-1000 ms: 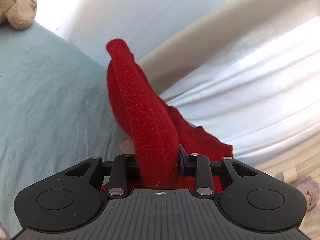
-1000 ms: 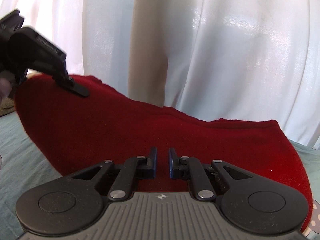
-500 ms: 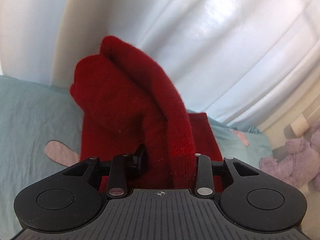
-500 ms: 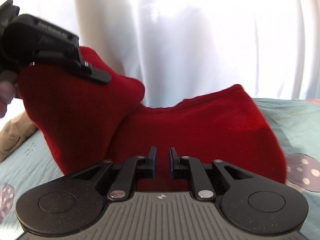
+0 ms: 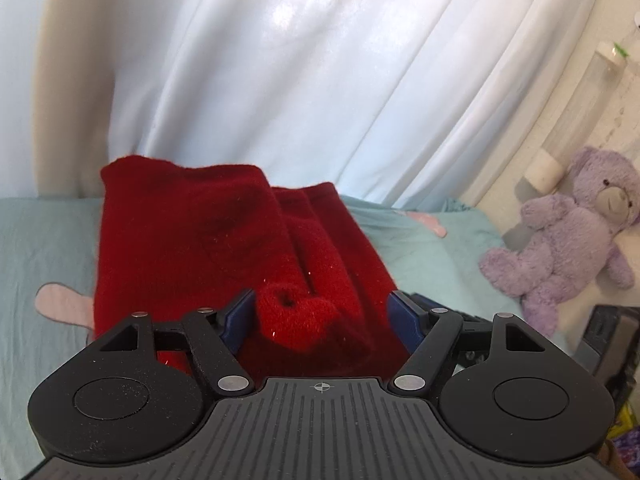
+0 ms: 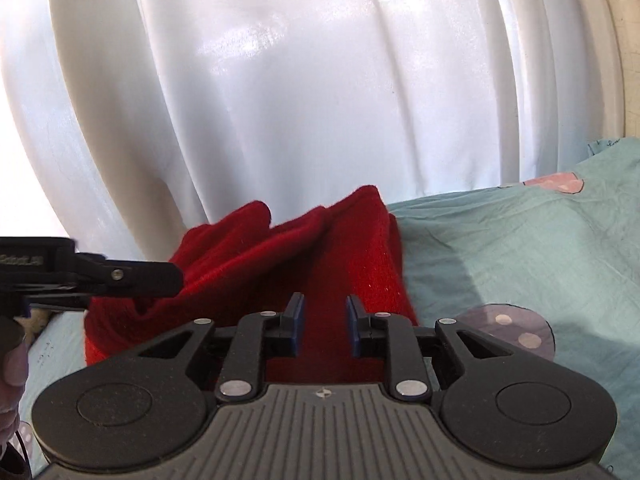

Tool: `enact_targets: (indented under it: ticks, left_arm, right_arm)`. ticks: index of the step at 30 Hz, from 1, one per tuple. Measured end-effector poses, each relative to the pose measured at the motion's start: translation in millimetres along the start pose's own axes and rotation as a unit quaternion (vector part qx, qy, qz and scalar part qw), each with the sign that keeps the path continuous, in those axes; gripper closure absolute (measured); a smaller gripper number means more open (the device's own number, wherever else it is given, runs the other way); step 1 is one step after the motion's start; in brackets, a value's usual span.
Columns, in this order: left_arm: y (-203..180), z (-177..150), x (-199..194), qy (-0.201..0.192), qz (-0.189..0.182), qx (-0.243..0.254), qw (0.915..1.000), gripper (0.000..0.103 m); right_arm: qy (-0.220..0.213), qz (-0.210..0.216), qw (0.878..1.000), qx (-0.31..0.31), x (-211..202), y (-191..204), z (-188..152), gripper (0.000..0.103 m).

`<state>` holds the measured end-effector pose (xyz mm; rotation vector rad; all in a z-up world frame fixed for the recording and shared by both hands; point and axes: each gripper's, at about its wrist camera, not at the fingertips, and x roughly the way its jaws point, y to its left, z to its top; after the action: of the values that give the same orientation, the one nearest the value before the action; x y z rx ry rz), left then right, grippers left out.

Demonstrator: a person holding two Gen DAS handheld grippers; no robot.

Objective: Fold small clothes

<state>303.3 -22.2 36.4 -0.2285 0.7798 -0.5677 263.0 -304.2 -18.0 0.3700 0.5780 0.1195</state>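
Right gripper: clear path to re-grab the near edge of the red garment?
Probably yes. The right gripper is open after just widening, with the red garment right at its fingers and nothing between; the left gripper sits off to the side.

Prob. a home bedroom: teal bedsheet (image 5: 420, 256), purple teddy bear (image 5: 568, 232), white curtains (image 6: 300, 100) behind.
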Motion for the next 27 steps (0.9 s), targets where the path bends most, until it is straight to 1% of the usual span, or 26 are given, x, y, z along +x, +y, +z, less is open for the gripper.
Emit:
enact_targets:
  ticks: [1,2,3,6,7,8,9,10,11,12,13,14,16,18,19,21,22,23,24,25,26,27]
  left_arm:
    - [1,-3,-13,-0.007,-0.004,-0.001,1.0000,0.026]
    - [1,-6,-21,-0.015,-0.003,-0.001,0.9999,0.026]
    - [4,-10,-31,-0.021,0.005,-0.001,0.9998,0.025]
    - [20,-18,-51,-0.034,0.061,-0.024,0.9972,0.024]
    - [29,-22,-55,-0.036,0.077,-0.039,0.9956,0.024]
    - [38,-24,-56,-0.035,0.085,-0.054,0.9944,0.024]
    - [47,-27,-57,-0.032,0.093,-0.072,0.9925,0.024]
    - [57,-29,-58,-0.028,0.103,-0.092,0.9901,0.025]
    - [63,-32,-55,-0.026,0.106,-0.103,0.9887,0.025]
    - [66,-35,-51,-0.021,0.111,-0.106,0.9879,0.025]
    - [69,-38,-48,-0.010,0.122,-0.103,0.9871,0.026]
    - [69,-41,-44,-0.001,0.127,-0.094,0.9875,0.026]
    - [67,-47,-40,0.015,0.121,-0.074,0.9898,0.026]
    - [62,-56,-30,0.027,0.112,-0.063,0.9914,0.025]
    - [61,-57,-23,0.030,0.111,-0.060,0.9915,0.025]
    - [60,-59,-8,0.044,0.127,-0.059,0.9892,0.027]
    - [61,-60,1,0.052,0.137,-0.063,0.9872,0.032]
    - [63,-61,7,0.060,0.148,-0.069,0.9848,0.035]
    - [64,-61,10,0.066,0.157,-0.076,0.9824,0.044]
    - [66,-61,10,0.067,0.159,-0.085,0.9813,0.044]
    - [67,-60,8,0.065,0.153,-0.094,0.9817,0.044]
    - [68,-59,5,0.061,0.144,-0.100,0.9827,0.045]
  right_arm:
    - [-0.004,0.013,1.000,0.004,-1,1,5,0.077]
    - [-0.006,0.027,1.000,0.007,-2,3,11,0.072]
    - [-0.007,0.042,0.999,0.007,-4,7,16,0.071]
    - [0.001,0.086,0.996,0.004,1,21,29,0.067]
    - [0.004,0.101,0.995,0.004,3,25,32,0.062]
    - [0.012,0.118,0.993,0.009,5,31,35,0.056]
    - [0.025,0.137,0.990,0.020,10,37,39,0.053]
    - [0.043,0.150,0.987,0.032,18,40,42,0.044]
    - [0.071,0.153,0.984,0.048,29,43,45,0.042]
    - [0.095,0.160,0.980,0.067,42,44,47,0.042]
    - [0.119,0.166,0.976,0.081,54,44,47,0.042]
    - [0.146,0.163,0.971,0.097,67,45,47,0.042]
    - [0.189,0.167,0.961,0.117,81,47,45,0.039]
    - [0.218,0.171,0.952,0.128,97,49,41,0.035]
    - [0.229,0.168,0.950,0.132,104,49,39,0.035]
    - [0.236,0.166,0.949,0.130,114,52,34,0.040]
    - [0.234,0.166,0.950,0.121,117,56,32,0.055]
    - [0.230,0.163,0.953,0.109,117,59,31,0.070]
    - [0.223,0.155,0.958,0.093,116,61,29,0.074]
    - [0.212,0.151,0.963,0.075,112,64,29,0.078]
    - [0.195,0.142,0.969,0.050,106,66,30,0.080]
    - [0.169,0.129,0.977,0.022,96,67,34,0.080]
